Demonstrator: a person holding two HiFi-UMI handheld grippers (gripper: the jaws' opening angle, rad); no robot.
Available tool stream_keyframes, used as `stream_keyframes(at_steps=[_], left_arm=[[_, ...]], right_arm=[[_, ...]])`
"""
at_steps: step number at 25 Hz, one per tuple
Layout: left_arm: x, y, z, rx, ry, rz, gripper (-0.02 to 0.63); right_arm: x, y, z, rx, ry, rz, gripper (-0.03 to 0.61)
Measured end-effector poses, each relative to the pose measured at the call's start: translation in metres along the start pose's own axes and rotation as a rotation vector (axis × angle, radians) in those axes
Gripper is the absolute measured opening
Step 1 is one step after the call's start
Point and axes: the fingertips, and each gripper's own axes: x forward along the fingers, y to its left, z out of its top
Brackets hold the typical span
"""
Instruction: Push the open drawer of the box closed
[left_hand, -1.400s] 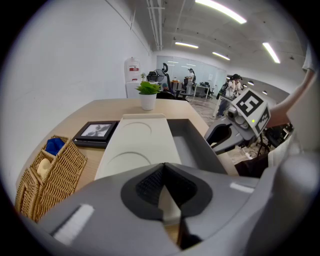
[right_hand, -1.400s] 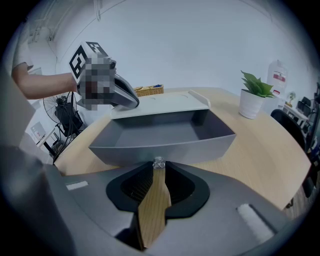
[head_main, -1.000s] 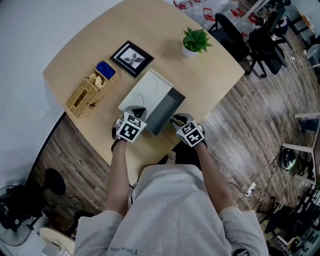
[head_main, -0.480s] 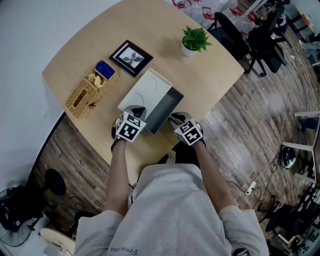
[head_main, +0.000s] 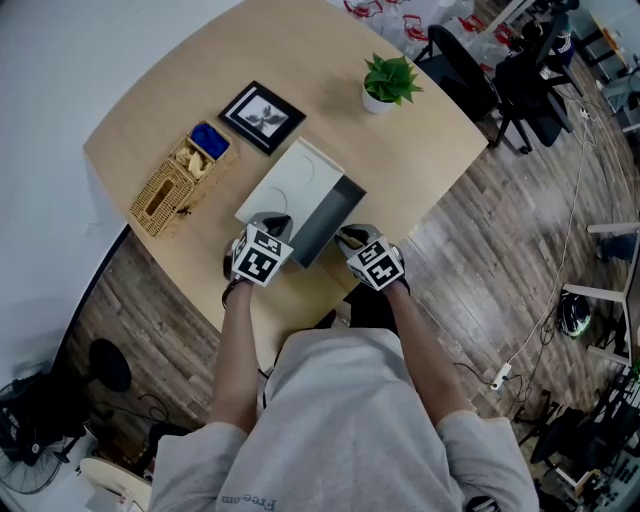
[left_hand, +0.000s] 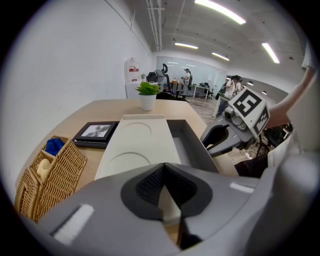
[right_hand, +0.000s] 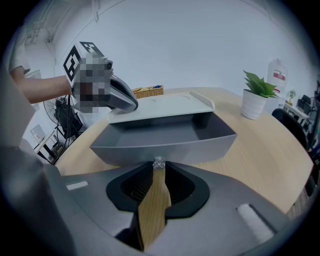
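The left gripper (left_hand: 163, 170), jaws pressed together on nothing, sits at the near end of the white box (head_main: 290, 185) — bracing it, I judge. The grey drawer (head_main: 332, 222) juts out rightward; the right gripper (right_hand: 158, 169), likewise closed, has its tips at the knob (right_hand: 159, 162), ready for a straight inward push.

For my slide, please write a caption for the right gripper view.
Right gripper, jaws together, at the front of the open grey drawer of the flat white box.

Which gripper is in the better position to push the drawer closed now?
Right. The right gripper faces the front of the drawer, jaws closed on its knob, so it can likely push straight in. The left gripper sits at the end of the box.
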Motion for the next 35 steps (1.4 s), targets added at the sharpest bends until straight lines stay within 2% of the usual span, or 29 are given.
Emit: stream_keyframes(at_steps=[35], left_arm=[[0.000,-0.001,0.001,0.003,-0.007,-0.006,0.052]], right_arm=[[0.019,-0.001,0.022,-0.005,-0.005,0.015,0.077]])
